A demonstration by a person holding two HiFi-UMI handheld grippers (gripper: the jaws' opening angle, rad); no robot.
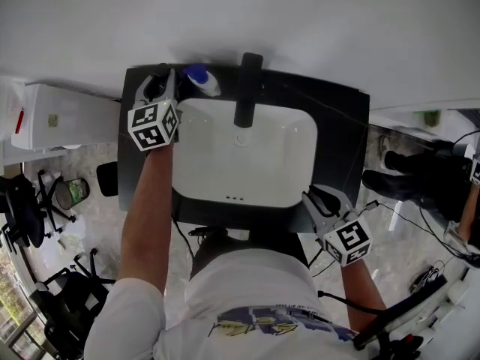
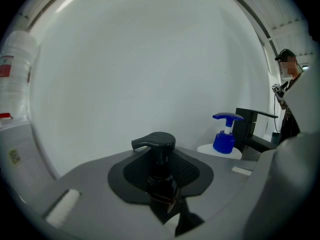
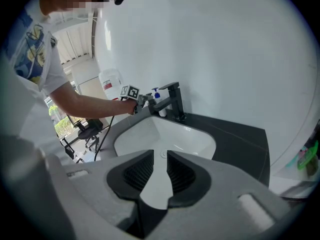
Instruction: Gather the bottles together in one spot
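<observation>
Your right gripper [image 1: 315, 199] hovers at the counter's [image 1: 341, 141] front right corner, jaws slightly spread with nothing between them. The white basin [image 1: 225, 163] fills the middle; the widest bare strip lies to its right. At the back left corner your left gripper [image 1: 160, 87] pinches a dark pump bottle [image 2: 155, 146] by its neck. A blue-pump bottle [image 1: 199, 78] stands just beside it, left of the faucet [image 1: 247, 88], close against the wall [image 1: 300, 21].
</observation>
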